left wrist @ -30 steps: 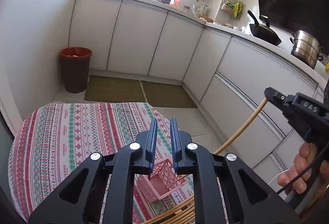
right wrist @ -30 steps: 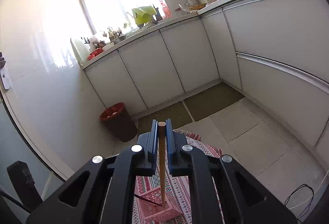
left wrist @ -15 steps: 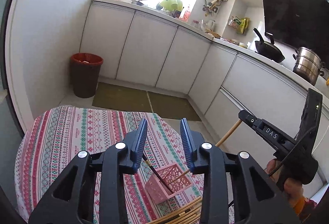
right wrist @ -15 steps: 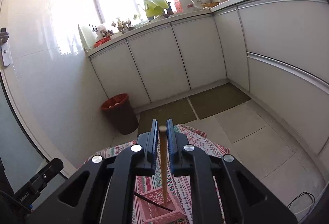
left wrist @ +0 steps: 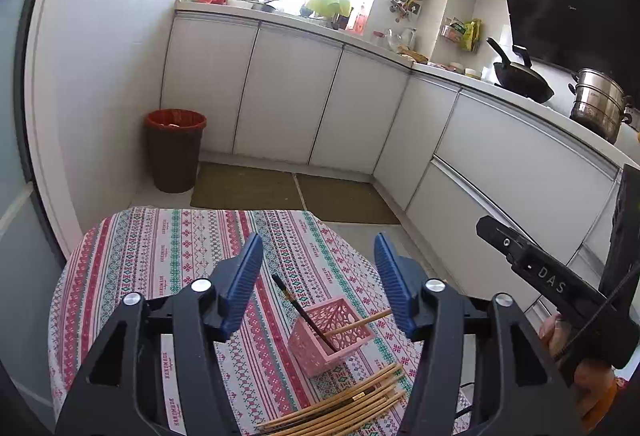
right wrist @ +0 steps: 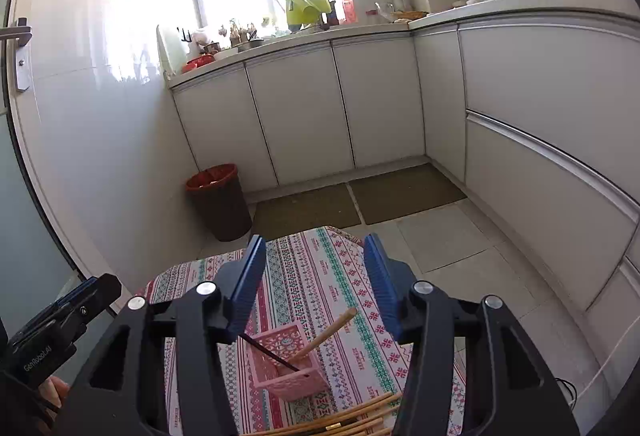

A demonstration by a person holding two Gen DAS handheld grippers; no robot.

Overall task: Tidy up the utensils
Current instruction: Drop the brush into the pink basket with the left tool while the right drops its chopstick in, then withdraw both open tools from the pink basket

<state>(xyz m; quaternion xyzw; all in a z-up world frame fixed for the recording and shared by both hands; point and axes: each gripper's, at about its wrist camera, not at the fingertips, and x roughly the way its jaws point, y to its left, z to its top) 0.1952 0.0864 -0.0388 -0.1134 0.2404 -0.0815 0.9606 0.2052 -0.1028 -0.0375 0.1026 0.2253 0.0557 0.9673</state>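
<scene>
Both your left hand-held gripper and right hand-held gripper gape empty above the basket, which holds two chopsticks near the bench edge.

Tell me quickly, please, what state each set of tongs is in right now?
Left tongs: open, holding nothing.
Right tongs: open, holding nothing.

One second ago the right gripper was closed on a bamboo chopstick; now its jaws stand wide apart, and the chopstick leans in the pink basket beside the dark chopstick. The left gripper has also opened, from nearly closed to wide. In the left view, the right gripper has moved lower and further right.
</scene>
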